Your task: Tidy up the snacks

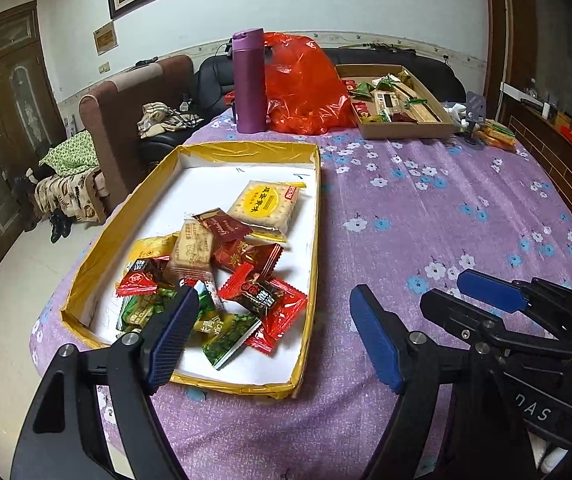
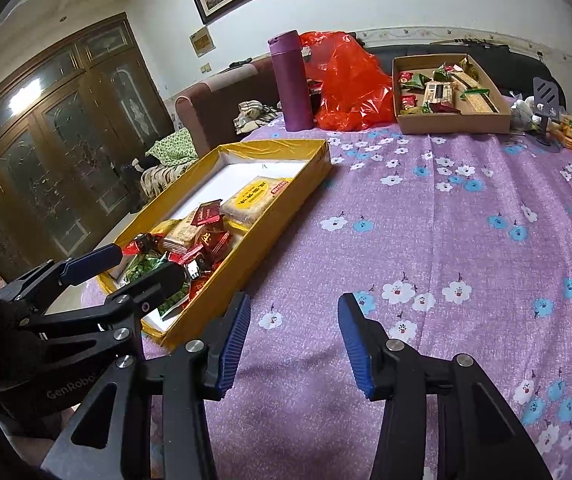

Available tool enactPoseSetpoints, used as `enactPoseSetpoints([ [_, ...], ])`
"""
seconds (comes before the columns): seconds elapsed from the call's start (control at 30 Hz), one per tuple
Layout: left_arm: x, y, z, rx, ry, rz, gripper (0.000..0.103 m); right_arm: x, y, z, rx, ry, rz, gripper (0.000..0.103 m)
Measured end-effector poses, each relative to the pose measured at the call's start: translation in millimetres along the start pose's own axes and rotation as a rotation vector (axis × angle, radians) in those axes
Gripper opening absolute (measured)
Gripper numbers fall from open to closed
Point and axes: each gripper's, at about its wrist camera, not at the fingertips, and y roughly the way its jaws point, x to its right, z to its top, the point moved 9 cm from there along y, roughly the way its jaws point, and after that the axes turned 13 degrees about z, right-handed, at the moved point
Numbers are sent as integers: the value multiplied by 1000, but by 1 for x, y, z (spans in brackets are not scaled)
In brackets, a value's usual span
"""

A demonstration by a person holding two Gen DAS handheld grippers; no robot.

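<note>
Hung with jaws spread and empty: left gripper (image 1: 274,336) over tray (image 1: 222,148), right gripper (image 2: 293,344) beside it; risked pinching 2 overlapped snacks (image 1: 214,276).

Mixed wrapped snacks (image 1: 222,272) piled in yellow tray (image 1: 246,148); more in cardboard box (image 1: 401,130).

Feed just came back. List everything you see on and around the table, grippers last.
yellow tray: one, yellow walls, white floor, table's left side
snack packets: many, red, green, yellow, tan, piled in tray
cardboard box: one, brown, far side, holds more snacks
thermos: one, purple, upright, far edge
plastic bag: one, red, beside thermos
tablecloth: purple, floral
left gripper: open, over tray's near corner
right gripper: open, over bare cloth
</note>
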Motion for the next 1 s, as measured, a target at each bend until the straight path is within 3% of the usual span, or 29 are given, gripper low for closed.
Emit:
enactPoseSetpoints([
  [0.3, -2, 0, 0, 9, -17, -6, 78, -1, 0, -3, -5, 0, -9, 48],
  [0.37, -12, -13, 8, 91, -60, 12, 78, -1, 0, -3, -3, -4, -14, 48],
  [0.43, -27, -40, 21, 233, -98, 74, 78, -2, -1, -3, 1, -15, -21, 48],
  [0.47, -35, -62, 29, 327, -116, 103, 83, -2, 0, -2, 3, -19, -23, 48],
  [0.5, -40, -74, 32, 371, -127, 116, 99, -4, 0, -2, 5, -28, -27, 48],
  [0.6, -54, -99, 30, 451, -176, 167, 103, -7, 0, -2, 7, -37, -24, 48],
  [0.63, -57, -97, 26, 437, -198, 172, 103, -7, 0, -2, 6, -39, -21, 48],
  [0.77, -46, -64, 15, 262, -201, 11, 103, -8, -2, -3, 4, -44, -21, 49],
  [0.83, -44, -50, 7, 186, -210, 17, 103, -6, -4, -3, 3, -48, -28, 49],
  [1.0, -32, -39, 3, 126, -191, 29, 103, 7, -16, -2, 7, -32, -53, 54],
])
